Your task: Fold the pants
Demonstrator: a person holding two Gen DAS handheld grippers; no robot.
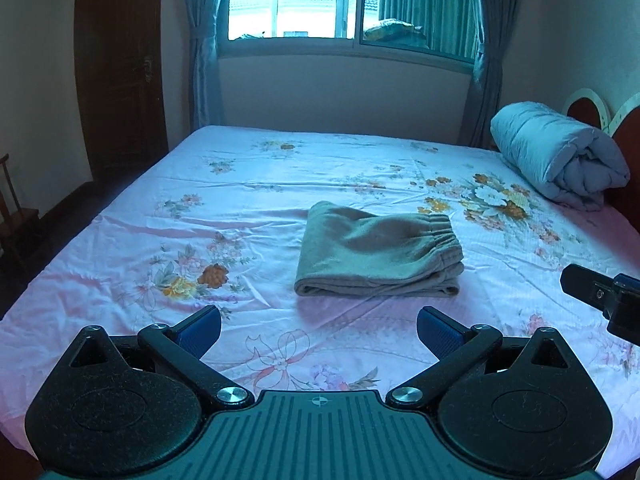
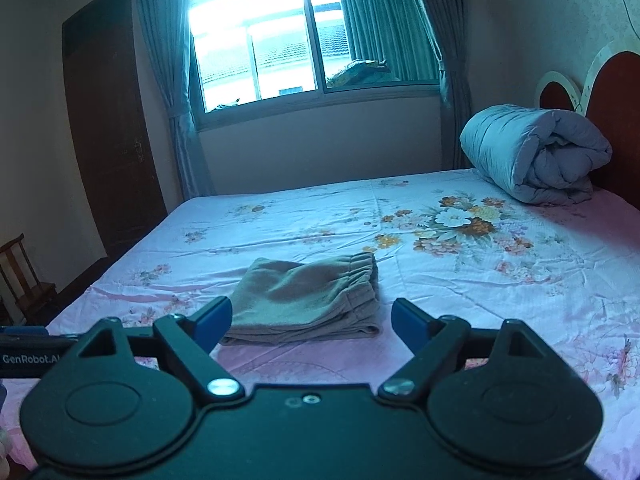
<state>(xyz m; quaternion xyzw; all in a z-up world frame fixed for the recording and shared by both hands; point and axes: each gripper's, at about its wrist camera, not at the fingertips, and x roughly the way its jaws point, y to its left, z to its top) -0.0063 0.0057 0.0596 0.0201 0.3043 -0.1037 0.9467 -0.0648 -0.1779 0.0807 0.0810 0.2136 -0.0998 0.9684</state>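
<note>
Olive-grey pants (image 1: 380, 254) lie folded in a flat stack on the floral bed sheet (image 1: 240, 208), elastic waistband to the right. They also show in the right wrist view (image 2: 308, 300). My left gripper (image 1: 319, 326) is open and empty, held back from the pants above the near part of the bed. My right gripper (image 2: 311, 320) is open and empty, its blue pads (image 2: 408, 322) just short of the stack's near edge. Part of the right gripper (image 1: 600, 292) shows at the right edge of the left wrist view.
A rolled grey-blue quilt (image 1: 556, 156) lies at the bed's right end against the red headboard (image 2: 616, 120). A window with curtains (image 1: 344, 4) is behind the bed. A dark wardrobe (image 1: 120, 72) and a wooden chair (image 2: 24, 280) stand at the left.
</note>
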